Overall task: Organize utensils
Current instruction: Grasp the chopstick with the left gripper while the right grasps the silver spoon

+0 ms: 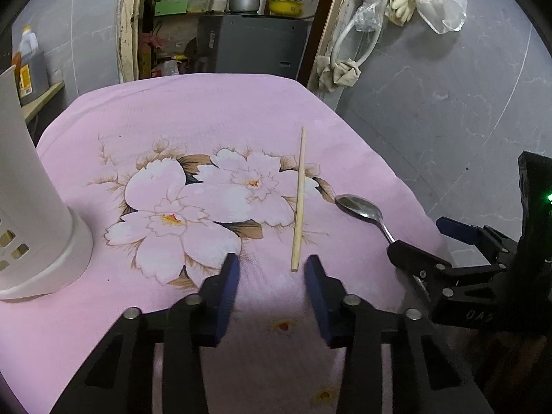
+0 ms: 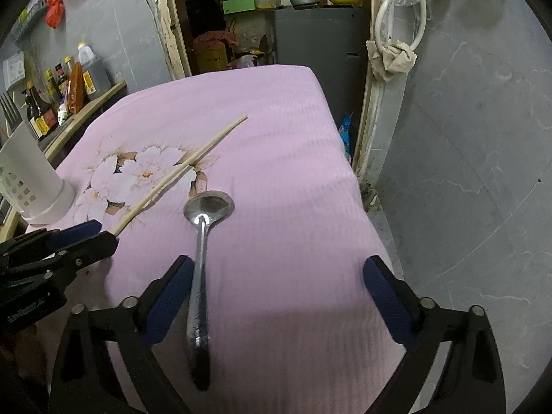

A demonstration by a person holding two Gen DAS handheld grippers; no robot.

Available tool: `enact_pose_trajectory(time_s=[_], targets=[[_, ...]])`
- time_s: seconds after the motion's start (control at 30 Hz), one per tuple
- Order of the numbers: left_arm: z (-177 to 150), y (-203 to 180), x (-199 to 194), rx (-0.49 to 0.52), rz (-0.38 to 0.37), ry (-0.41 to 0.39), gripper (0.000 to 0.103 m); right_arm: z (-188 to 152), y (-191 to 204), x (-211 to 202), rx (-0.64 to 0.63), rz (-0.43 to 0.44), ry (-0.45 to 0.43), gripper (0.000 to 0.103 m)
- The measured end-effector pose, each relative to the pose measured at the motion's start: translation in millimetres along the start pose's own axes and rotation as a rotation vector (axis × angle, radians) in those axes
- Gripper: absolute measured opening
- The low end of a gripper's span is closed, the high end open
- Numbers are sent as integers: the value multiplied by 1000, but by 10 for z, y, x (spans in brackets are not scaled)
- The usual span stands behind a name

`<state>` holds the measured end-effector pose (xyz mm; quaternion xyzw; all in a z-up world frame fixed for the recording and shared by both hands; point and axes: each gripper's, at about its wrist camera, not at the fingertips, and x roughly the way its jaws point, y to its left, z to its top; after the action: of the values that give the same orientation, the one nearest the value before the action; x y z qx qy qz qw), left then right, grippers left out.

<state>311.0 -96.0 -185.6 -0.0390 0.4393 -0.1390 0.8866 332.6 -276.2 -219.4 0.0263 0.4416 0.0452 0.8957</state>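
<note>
A white perforated utensil holder [image 1: 31, 214] stood at the left of the pink flowered cloth [image 1: 214, 110] on the desk; only the right wrist view showed fork tines [image 2: 9, 108] above it and sauce bottles [image 2: 65, 86] behind. The left gripper [image 1: 272, 265] hovered with jaws apart, nothing between them, just beside the chopstick [image 1: 299, 200]. The right gripper [image 2: 277, 269] stood wide around the spoon [image 2: 201, 241] handle, not clamping it.
</note>
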Motion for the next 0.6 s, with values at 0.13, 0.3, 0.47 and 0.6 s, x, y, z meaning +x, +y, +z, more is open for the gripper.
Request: enact_pose_trajectory(time_s=[0.13, 0.3, 0.47, 0.6], targets=[[-1, -23, -1, 14, 4, -1, 20, -3, 67, -39, -28, 12, -16, 74], [3, -133, 4, 60, 21, -5, 7, 37, 107, -53, -56, 31, -14, 65], [2, -139, -66, 57, 32, -30, 5, 153, 183, -48, -100, 80, 9, 65], [33, -167, -230, 63, 49, -80, 5, 275, 298, 25, -143, 109, 50, 50]])
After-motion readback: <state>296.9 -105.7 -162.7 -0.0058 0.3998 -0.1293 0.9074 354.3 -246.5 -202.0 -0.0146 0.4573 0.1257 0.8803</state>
